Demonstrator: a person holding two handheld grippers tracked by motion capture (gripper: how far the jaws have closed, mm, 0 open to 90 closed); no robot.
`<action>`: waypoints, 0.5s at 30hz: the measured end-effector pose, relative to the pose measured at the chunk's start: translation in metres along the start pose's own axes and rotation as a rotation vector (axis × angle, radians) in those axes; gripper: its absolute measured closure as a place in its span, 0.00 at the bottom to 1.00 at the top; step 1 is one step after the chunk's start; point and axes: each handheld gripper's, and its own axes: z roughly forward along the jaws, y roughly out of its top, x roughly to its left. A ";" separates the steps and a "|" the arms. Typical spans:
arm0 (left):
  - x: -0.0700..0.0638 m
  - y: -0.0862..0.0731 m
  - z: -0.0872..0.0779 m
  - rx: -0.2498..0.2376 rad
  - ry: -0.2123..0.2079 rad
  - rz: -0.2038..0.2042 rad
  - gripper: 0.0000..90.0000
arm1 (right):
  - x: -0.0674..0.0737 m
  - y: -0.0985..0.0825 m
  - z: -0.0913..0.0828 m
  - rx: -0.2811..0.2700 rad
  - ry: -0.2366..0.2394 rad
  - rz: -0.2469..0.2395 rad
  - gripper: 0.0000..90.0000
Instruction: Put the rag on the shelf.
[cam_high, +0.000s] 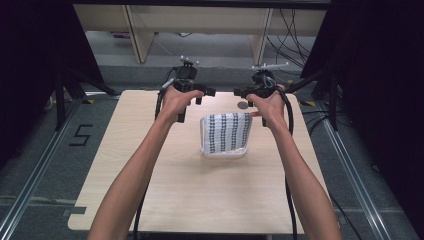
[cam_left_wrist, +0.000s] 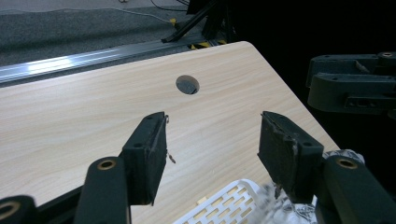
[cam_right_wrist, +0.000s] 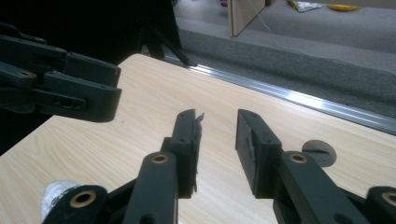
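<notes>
Two grippers (cam_high: 197, 97) (cam_high: 245, 95) raised, jaws apart

I held my left tool (cam_high: 200, 95) and right tool (cam_high: 245, 93) apart over the far side of the table (cam_high: 150, 200). A white patterned basket (cam_high: 226, 135) sat just near of them, between my hands.

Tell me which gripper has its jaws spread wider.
The left gripper: a broad span of table shows between its jaws, while the right gripper leaves a narrow gap. Both hold nothing.
</notes>
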 end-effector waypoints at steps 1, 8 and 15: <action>0.000 0.000 -0.001 0.003 -0.001 0.005 0.45 | 0.000 0.000 -0.001 -0.003 0.001 0.001 0.76; -0.001 -0.002 -0.009 -0.006 -0.003 0.020 0.44 | -0.002 -0.004 -0.010 0.005 -0.015 -0.020 0.72; -0.002 -0.006 -0.013 0.010 -0.008 0.036 0.44 | -0.003 -0.005 -0.012 0.006 -0.015 -0.034 0.68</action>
